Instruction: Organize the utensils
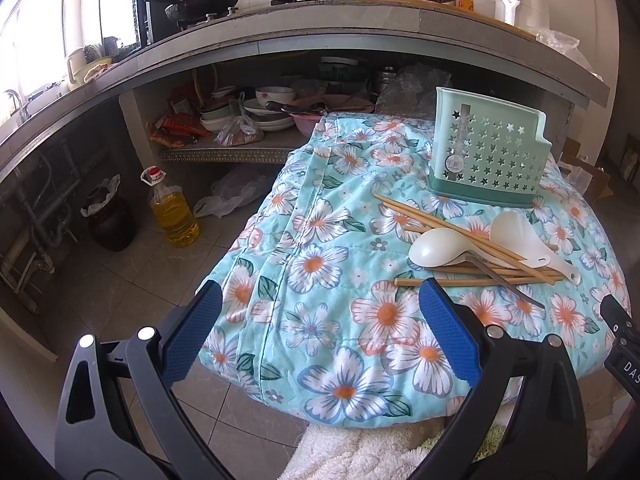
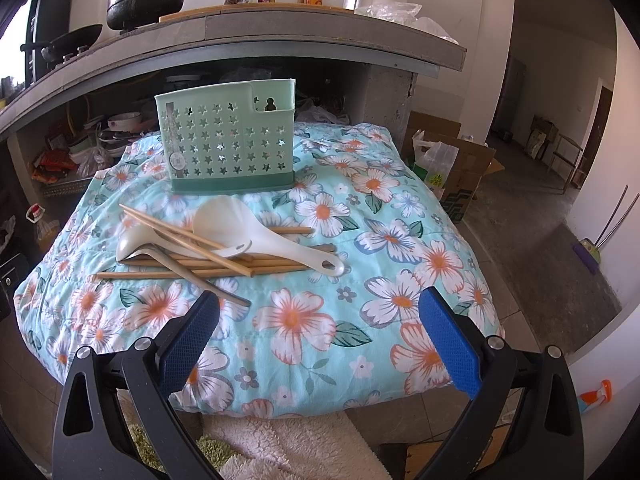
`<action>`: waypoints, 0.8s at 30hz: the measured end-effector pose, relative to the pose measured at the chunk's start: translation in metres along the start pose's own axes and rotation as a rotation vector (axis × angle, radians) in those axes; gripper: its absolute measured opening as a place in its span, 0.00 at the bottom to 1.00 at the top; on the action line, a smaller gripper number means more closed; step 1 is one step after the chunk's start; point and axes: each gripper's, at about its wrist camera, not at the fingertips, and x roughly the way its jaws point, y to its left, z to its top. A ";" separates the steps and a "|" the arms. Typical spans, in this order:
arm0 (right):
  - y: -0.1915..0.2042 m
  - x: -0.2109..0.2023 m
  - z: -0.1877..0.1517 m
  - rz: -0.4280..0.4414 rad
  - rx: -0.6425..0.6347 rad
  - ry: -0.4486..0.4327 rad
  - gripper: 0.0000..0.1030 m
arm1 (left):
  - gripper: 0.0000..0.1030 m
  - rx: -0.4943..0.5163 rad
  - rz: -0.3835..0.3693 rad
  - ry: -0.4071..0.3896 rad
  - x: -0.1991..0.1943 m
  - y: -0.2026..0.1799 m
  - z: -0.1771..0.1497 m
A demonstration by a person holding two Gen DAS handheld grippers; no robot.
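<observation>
A pale green utensil holder with star-shaped holes stands upright at the back of a floral cloth. In front of it lies a pile of utensils: several wooden chopsticks, a white rice paddle, a white spoon and a grey metal spoon handle. My left gripper is open, down-left of the pile, with nothing between its fingers. My right gripper is open too, just below and right of the pile, holding nothing.
A grey kitchen counter with pots and bottles runs behind, and bowls fill the shelf under it. A yellow oil bottle and a dark jar stand on the floor at left. Cardboard boxes sit at right.
</observation>
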 end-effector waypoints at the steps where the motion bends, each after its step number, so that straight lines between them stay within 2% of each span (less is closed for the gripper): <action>1: 0.000 0.000 0.000 0.000 0.000 0.001 0.94 | 0.92 0.000 0.000 0.001 0.000 0.000 0.000; 24: -0.001 0.001 0.001 0.001 0.001 0.000 0.94 | 0.92 0.001 0.015 0.017 0.005 0.002 -0.002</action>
